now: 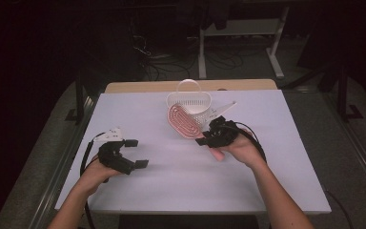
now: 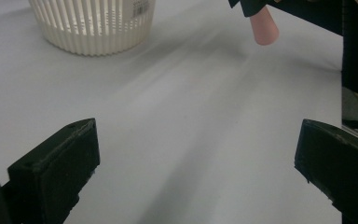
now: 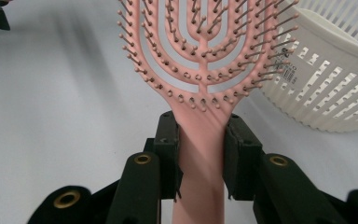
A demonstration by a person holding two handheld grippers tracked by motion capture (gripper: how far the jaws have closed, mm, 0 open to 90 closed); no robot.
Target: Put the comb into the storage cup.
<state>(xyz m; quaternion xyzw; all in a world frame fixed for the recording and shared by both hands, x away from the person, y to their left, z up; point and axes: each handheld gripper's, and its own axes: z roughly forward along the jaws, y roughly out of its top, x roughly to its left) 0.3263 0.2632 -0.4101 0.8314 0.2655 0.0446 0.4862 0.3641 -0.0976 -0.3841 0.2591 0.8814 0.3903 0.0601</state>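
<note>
Here, from the high view, the right claw [image 1: 205, 140] grips a pink hairbrush [image 1: 183, 122] by its handle, near the middle of the white worktop [image 1: 162, 176]. The brush's long axis runs on a slant across the worktop: the handle end [image 1: 218, 154] pokes out toward the person below the right hand [image 1: 238, 145], while the oval bristle head points away and to the left, its far edge just beside or touching the white slatted basket [image 1: 189, 99]; I cannot tell which. The left claw [image 1: 137, 152] sits well apart at the left of the worktop, its jaws wide and nothing between them.

Next, in the left gripper view, the left claw [image 2: 196, 163] shows two black jaws spread far apart over bare worktop [image 2: 186, 107]. Beyond them stands the basket [image 2: 93, 25] at upper left, and the rounded pink handle end of the hairbrush [image 2: 265, 30] hangs down at upper right, just clear of the surface, with the dark body of the other gripper above it.

Lastly, in the right gripper view, the right claw [image 3: 200, 149] clamps the hairbrush [image 3: 200, 60] on the neck of its handle, one black pad pressed on each side. The brush runs straight along the jaws, its head pointing away from the camera with the bristles facing it. The basket [image 3: 326, 84] lies to the right, and the bristle tips on that side overlap its rim.
</note>
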